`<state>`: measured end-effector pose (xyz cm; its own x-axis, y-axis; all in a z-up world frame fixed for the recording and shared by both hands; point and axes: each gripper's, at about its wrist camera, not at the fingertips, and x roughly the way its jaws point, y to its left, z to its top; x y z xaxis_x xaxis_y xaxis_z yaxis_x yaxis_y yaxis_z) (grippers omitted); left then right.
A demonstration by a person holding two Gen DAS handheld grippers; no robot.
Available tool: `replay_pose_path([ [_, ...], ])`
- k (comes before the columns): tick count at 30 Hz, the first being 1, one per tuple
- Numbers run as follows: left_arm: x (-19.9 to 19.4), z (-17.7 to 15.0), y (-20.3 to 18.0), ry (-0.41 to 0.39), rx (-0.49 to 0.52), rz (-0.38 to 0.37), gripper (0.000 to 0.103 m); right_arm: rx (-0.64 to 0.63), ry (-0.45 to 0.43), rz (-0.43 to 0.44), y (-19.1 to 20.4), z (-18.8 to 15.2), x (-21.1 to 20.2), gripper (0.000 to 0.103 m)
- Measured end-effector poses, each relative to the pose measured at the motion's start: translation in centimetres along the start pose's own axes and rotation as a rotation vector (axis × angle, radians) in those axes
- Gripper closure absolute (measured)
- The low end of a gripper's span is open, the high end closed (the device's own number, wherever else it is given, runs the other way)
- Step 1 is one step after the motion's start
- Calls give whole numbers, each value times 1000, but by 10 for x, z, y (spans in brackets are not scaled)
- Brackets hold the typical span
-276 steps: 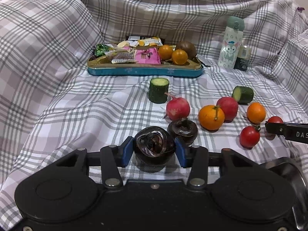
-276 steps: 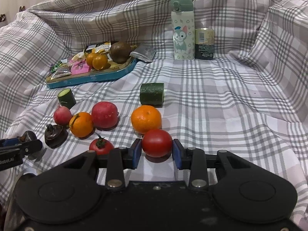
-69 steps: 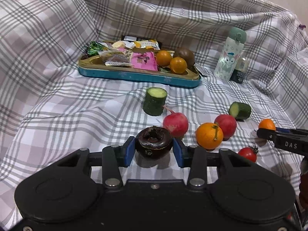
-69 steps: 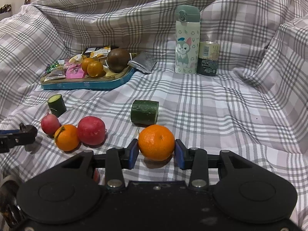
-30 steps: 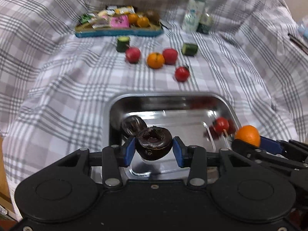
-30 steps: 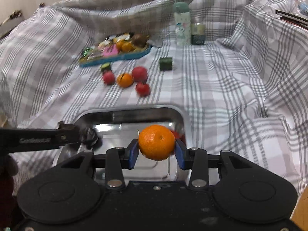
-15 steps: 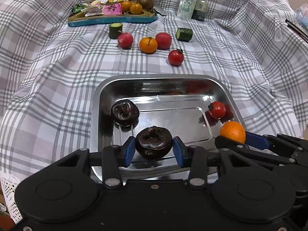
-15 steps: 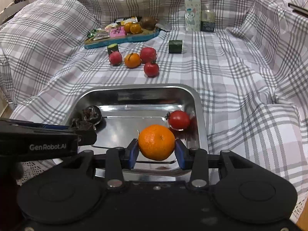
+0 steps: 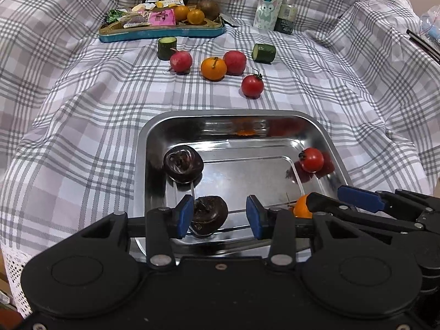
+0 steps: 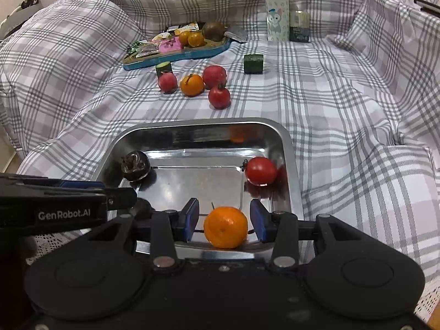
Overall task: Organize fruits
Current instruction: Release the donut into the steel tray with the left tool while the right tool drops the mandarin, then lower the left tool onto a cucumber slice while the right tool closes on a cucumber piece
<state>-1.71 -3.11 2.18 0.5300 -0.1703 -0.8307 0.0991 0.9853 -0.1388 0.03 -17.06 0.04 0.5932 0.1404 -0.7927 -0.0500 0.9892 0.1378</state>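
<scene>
A steel tray (image 9: 143, 148) (image 10: 286, 148) lies on the checked cloth. My left gripper (image 9: 218, 214) is open over its near left; a dark fruit (image 9: 209, 214) lies between the jaws, loose. A second dark fruit (image 9: 183, 163) (image 10: 136, 165) and a red tomato (image 9: 311, 159) (image 10: 260, 171) lie in the tray. My right gripper (image 10: 224, 221) is open, with an orange (image 10: 225, 227) (image 9: 302, 209) lying between the jaws on the tray's near edge.
On the cloth beyond the tray lie a tomato (image 9: 252, 86), an orange (image 9: 213, 68), two red fruits (image 9: 234, 62) (image 9: 180, 61) and two cucumber pieces (image 9: 167, 48) (image 9: 264, 52). A blue snack tray (image 9: 162, 31), a bottle (image 9: 268, 1) and a can (image 9: 286, 18) stand at the back.
Both grippers have opened over the tray. The dark fruit and the orange have dropped out of the jaws onto the tray.
</scene>
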Motion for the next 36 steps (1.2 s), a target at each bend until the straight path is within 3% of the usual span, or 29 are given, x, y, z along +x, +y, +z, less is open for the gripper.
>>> replay_pose_path([
  [9,1,2,10,11,-50,-4,53,6,4,-1,-1,0,0,59],
  [17,-4,24,21,-63,-50,20,53,0,-21,4,-6,10,4,59],
  [29,4,99,41,-231,0,83,53,-22,-188,-2,-32,90,23,59],
  [36,29,142,52,-248,-6,78,53,-33,-251,-23,-39,139,48,59],
])
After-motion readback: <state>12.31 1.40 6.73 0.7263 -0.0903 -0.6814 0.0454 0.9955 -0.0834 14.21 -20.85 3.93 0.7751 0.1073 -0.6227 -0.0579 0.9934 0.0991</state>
